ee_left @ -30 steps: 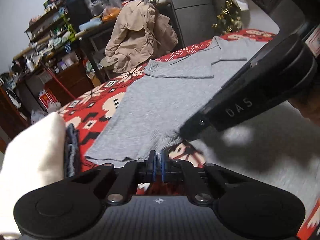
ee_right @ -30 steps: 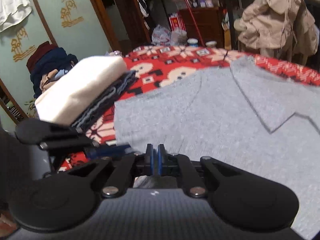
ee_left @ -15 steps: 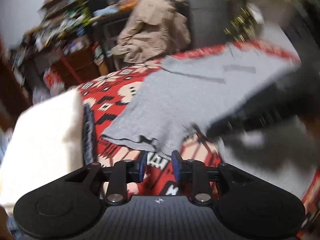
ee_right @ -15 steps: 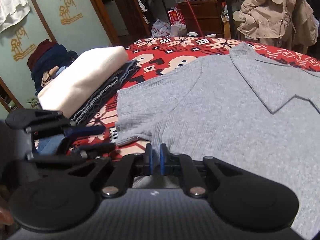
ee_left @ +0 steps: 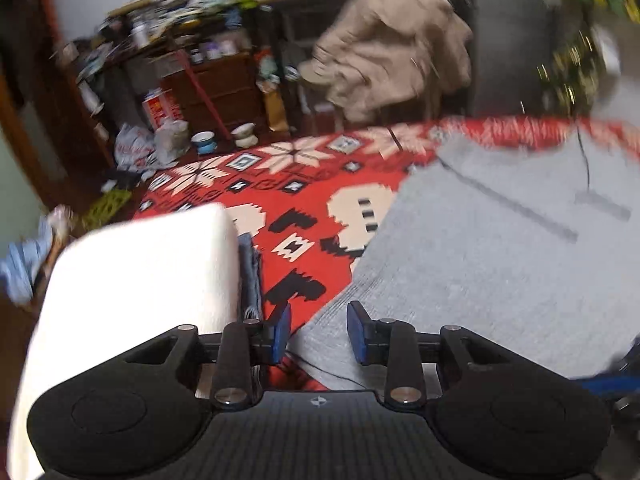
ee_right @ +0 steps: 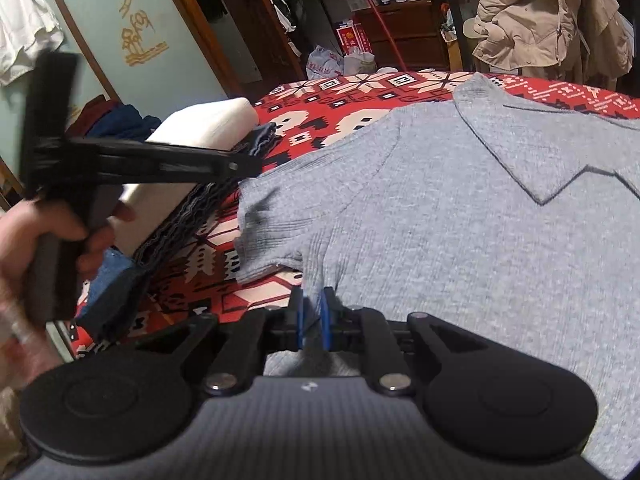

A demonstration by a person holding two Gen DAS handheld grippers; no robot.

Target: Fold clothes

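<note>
A grey short-sleeved shirt (ee_right: 460, 200) lies spread flat on a red patterned blanket (ee_right: 332, 92). My right gripper (ee_right: 313, 312) is shut on a pinch of the shirt's side just below the near sleeve (ee_right: 280, 220). In the left wrist view, my left gripper (ee_left: 318, 330) hovers over the sleeve's edge where the shirt (ee_left: 480, 264) meets the blanket (ee_left: 280, 184). Its jaws are opening and nothing is pinched between them. The right wrist view shows the left gripper (ee_right: 240, 168) from the side, held in a hand (ee_right: 44, 232) above the sleeve.
A folded white garment (ee_left: 140, 280) tops a stack of dark folded clothes (ee_right: 192, 212) at the blanket's left edge, close to my left gripper. Beyond the bed a beige coat (ee_right: 540, 12) hangs on a chair, beside cluttered shelves (ee_left: 192, 20) and floor items.
My left gripper has let go of the shirt, opened, and swung left and slightly up toward the folded stack. The right gripper has stayed pinched on the shirt, its pads a little wider apart.
</note>
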